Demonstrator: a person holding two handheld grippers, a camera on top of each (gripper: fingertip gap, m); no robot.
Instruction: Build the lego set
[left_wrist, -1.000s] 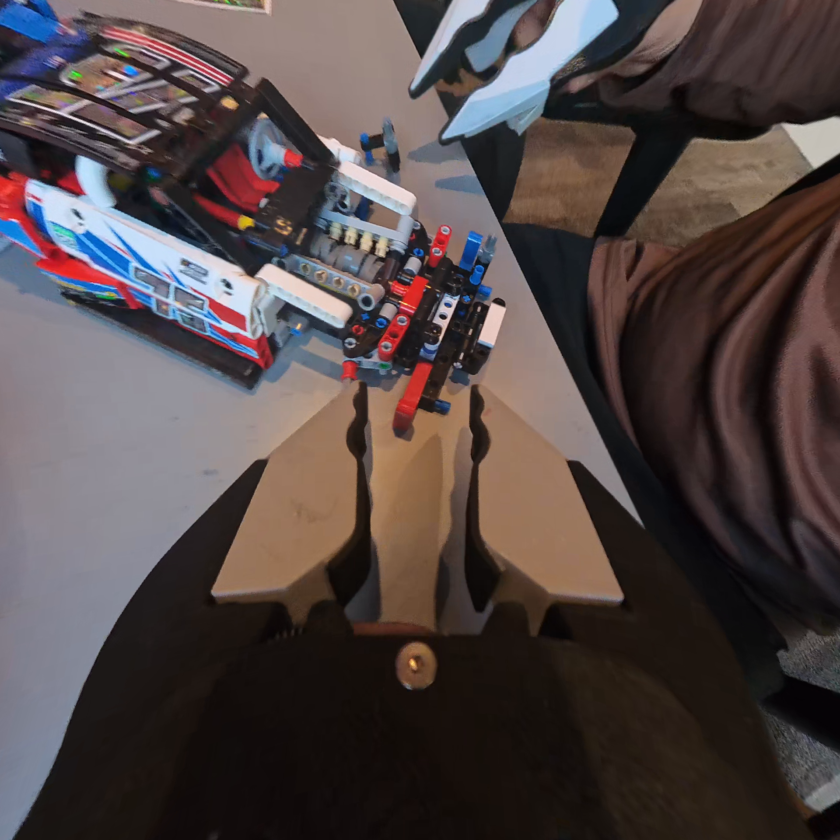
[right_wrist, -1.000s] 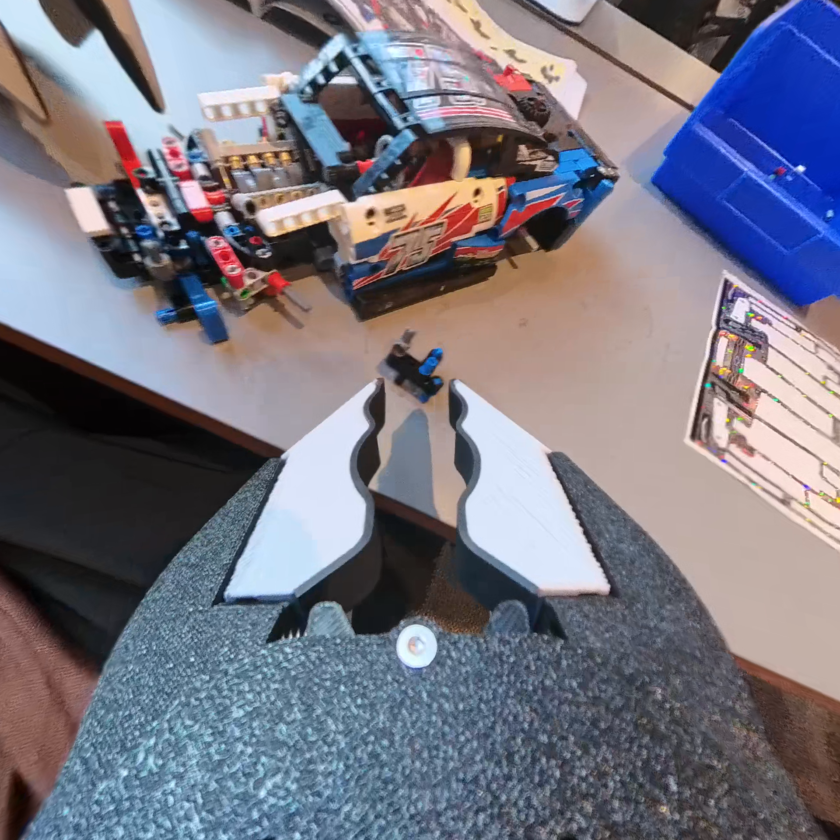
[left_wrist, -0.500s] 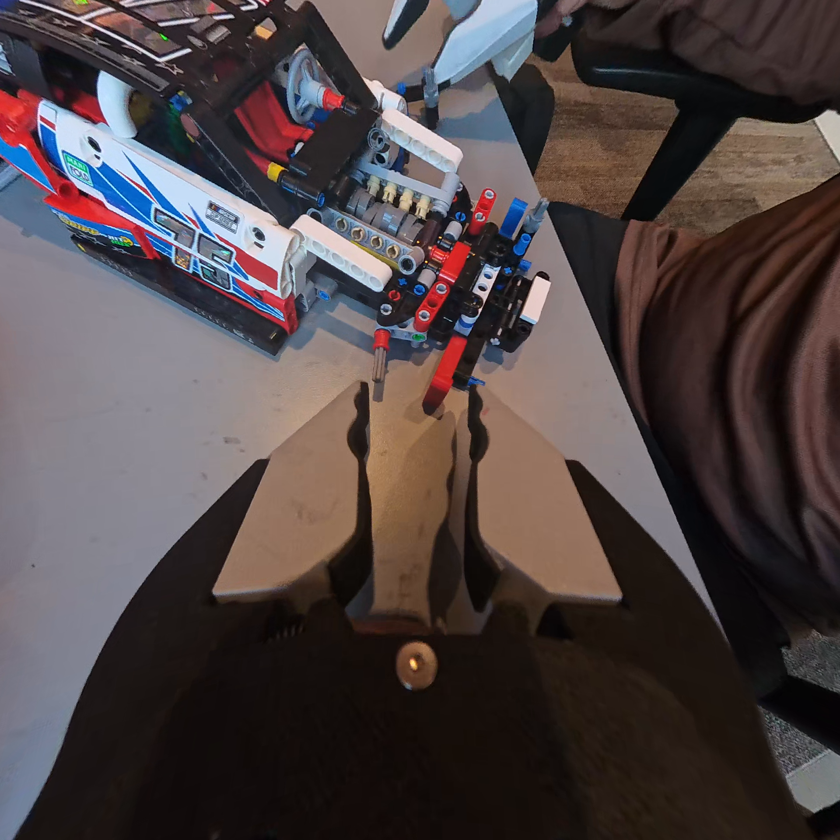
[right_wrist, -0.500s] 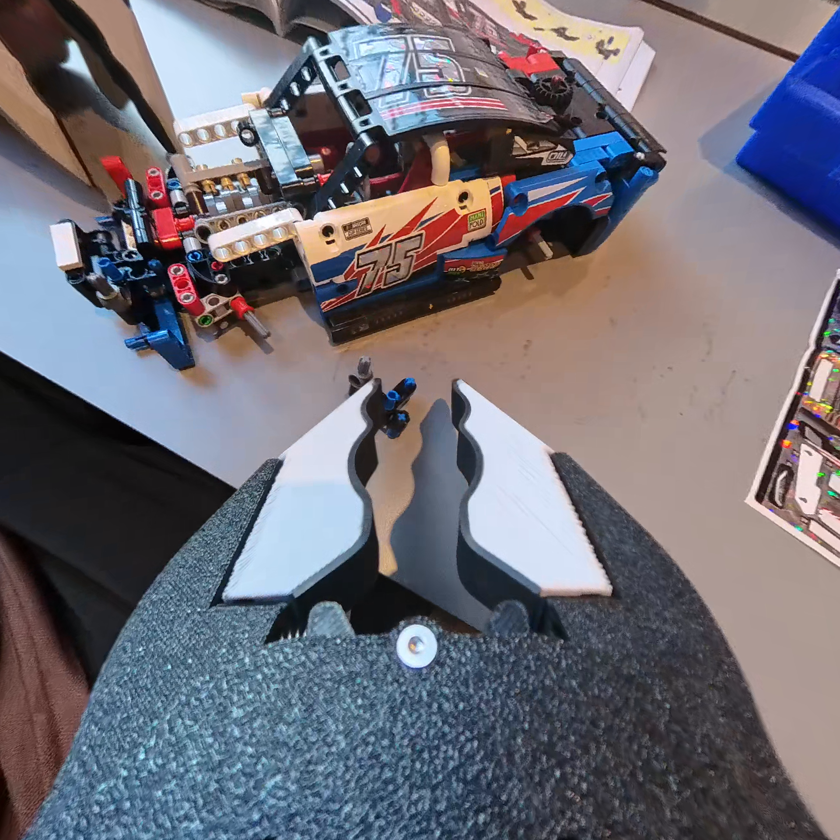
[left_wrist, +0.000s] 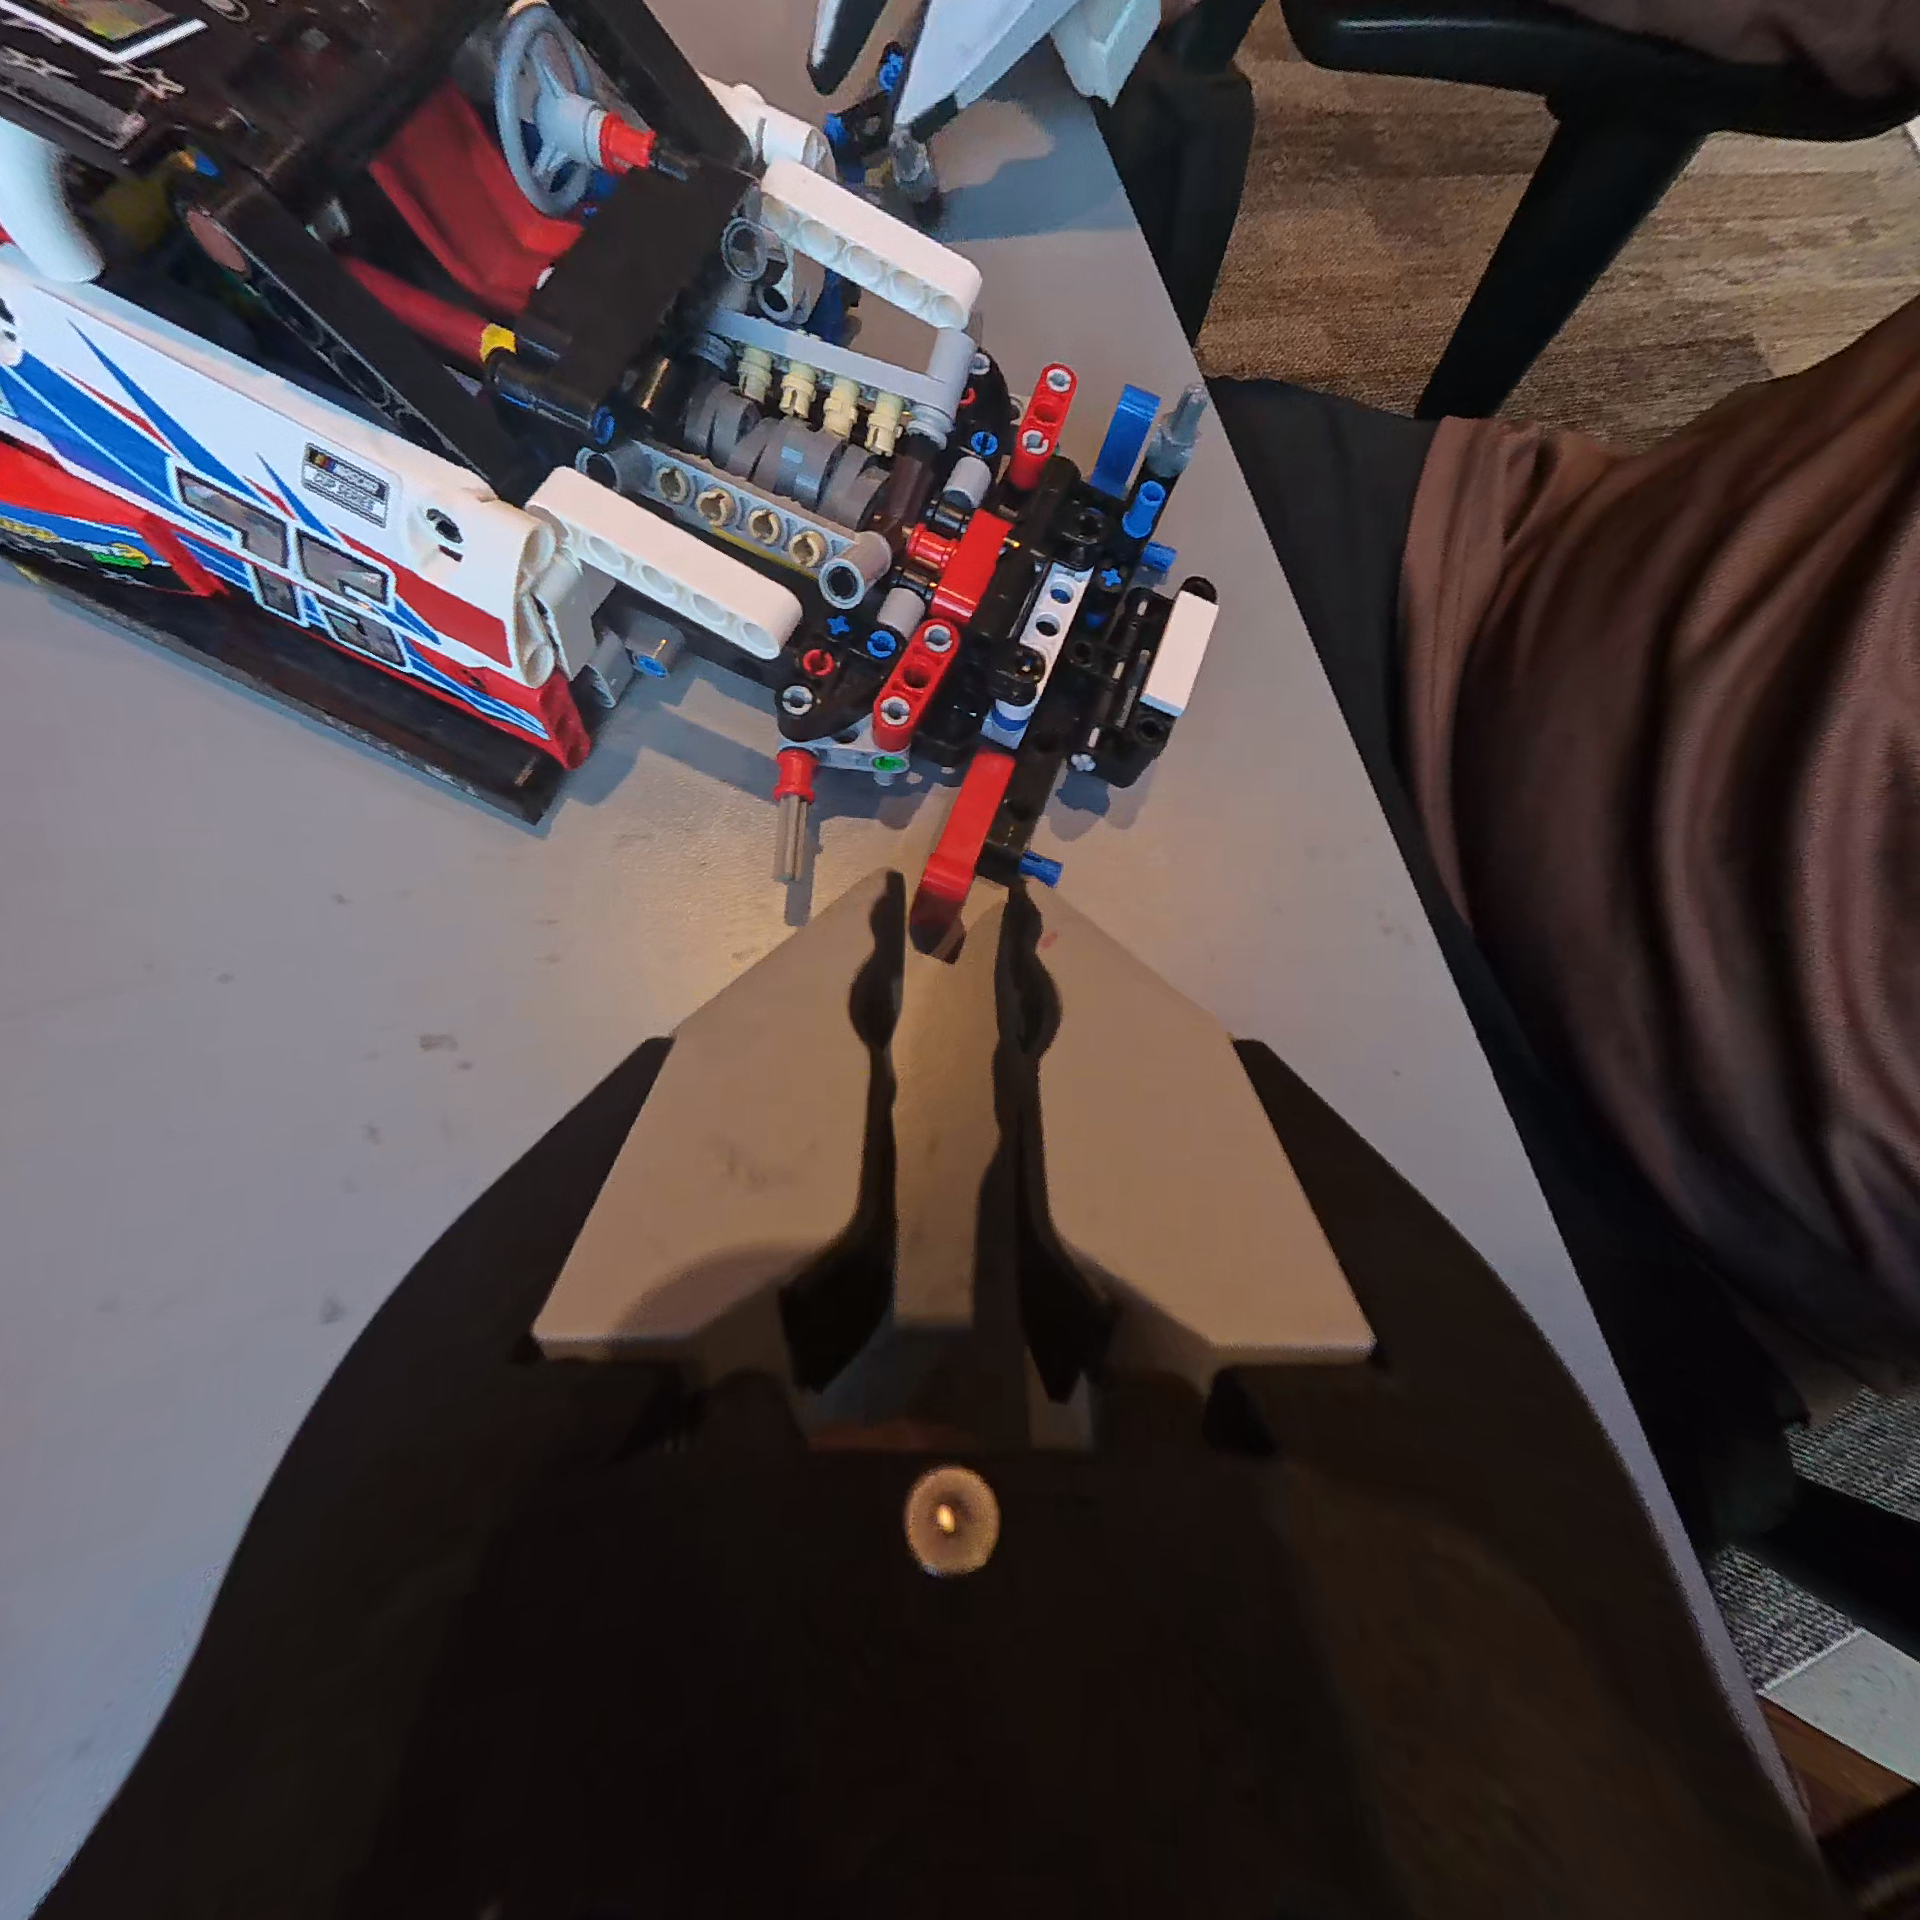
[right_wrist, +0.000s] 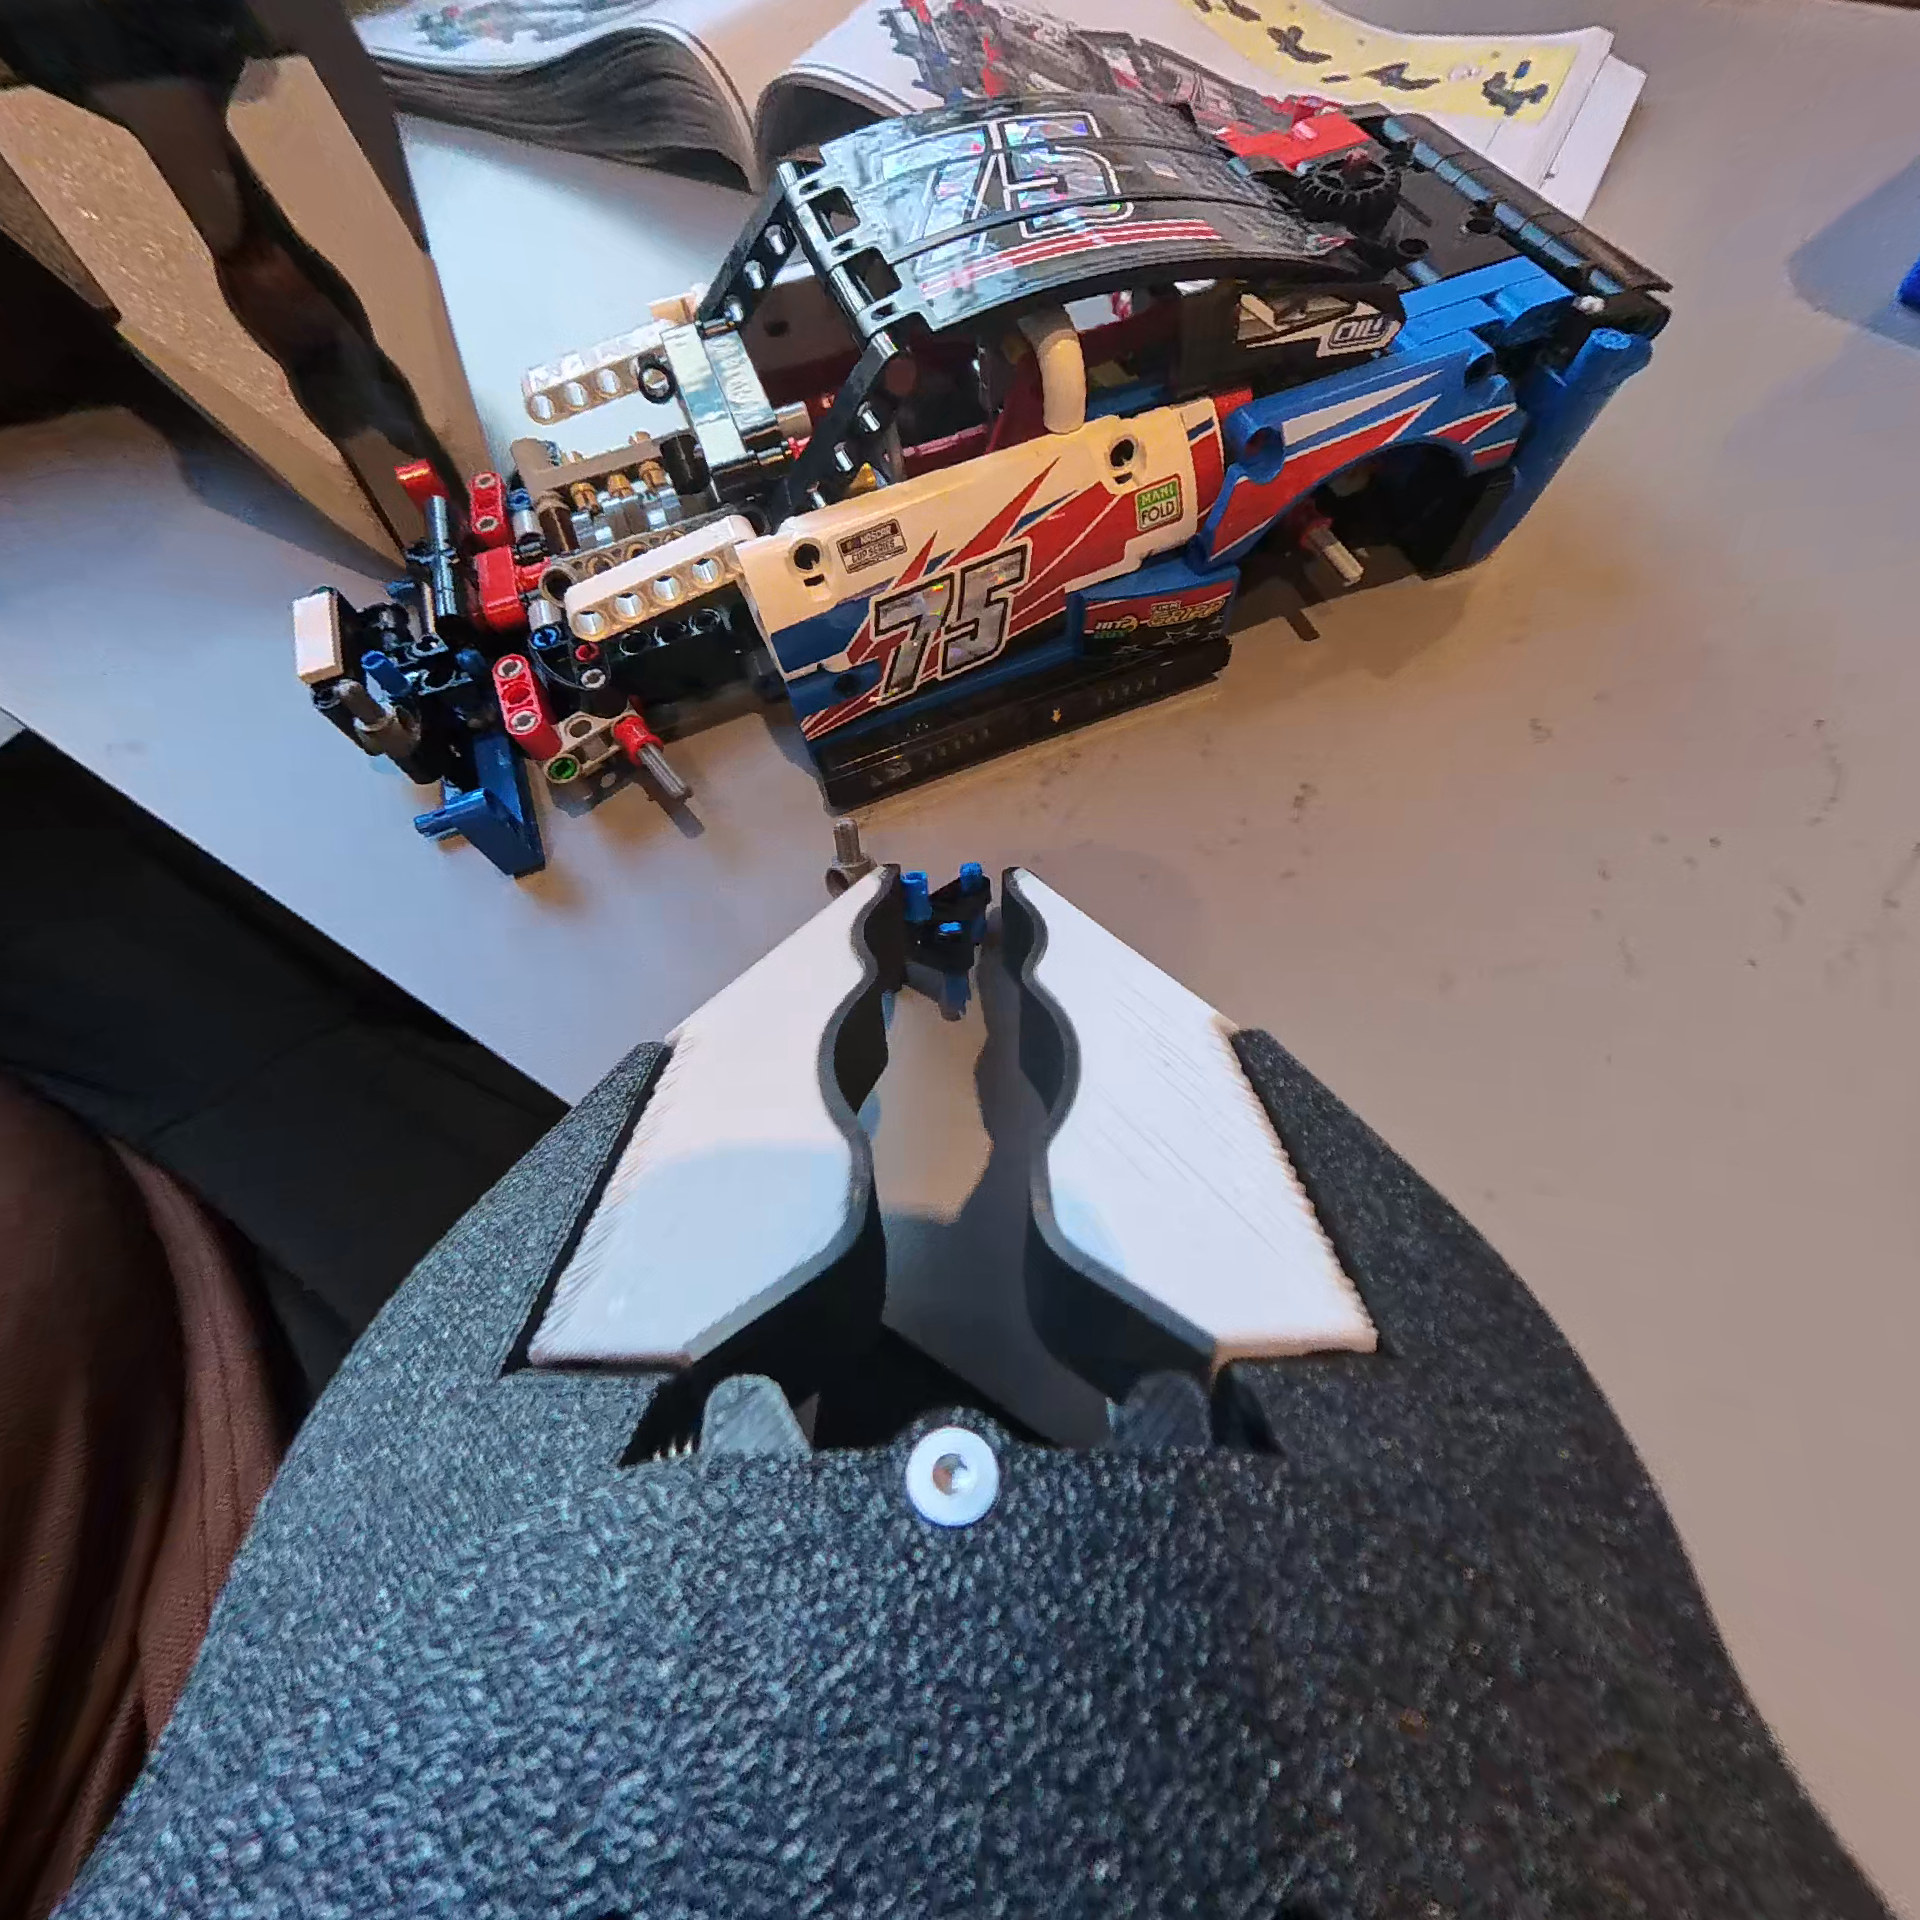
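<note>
1. The right gripper (right_wrist: 943, 904) is pinching a small black and blue lego piece (right_wrist: 940, 920) between its white fingertips (right_wrist: 831, 935), just above the grey table (right_wrist: 1455, 987). A short grey pin (right_wrist: 847, 844) is sticking up at the left fingertip.
2. The lego car (right_wrist: 1039, 520) is lying on the table just beyond that piece, its blue tail pointing to the far right and its bare front frame (right_wrist: 468, 644) reaching toward the near left edge.
3. The left gripper (left_wrist: 948, 920) is hovering with its grey fingers (left_wrist: 748, 1143) slightly spread, gripping nothing. The tip of a red beam (left_wrist: 961, 831) on the car's front frame is sitting right at the gap between the fingertips; whether they are touching it cannot be told.
4. An open instruction booklet (right_wrist: 644, 73) is lying on the table behind the car.
5. A person in brown clothing (left_wrist: 1662, 779) is sitting at the table's edge, to the right in the left wrist view.
</note>
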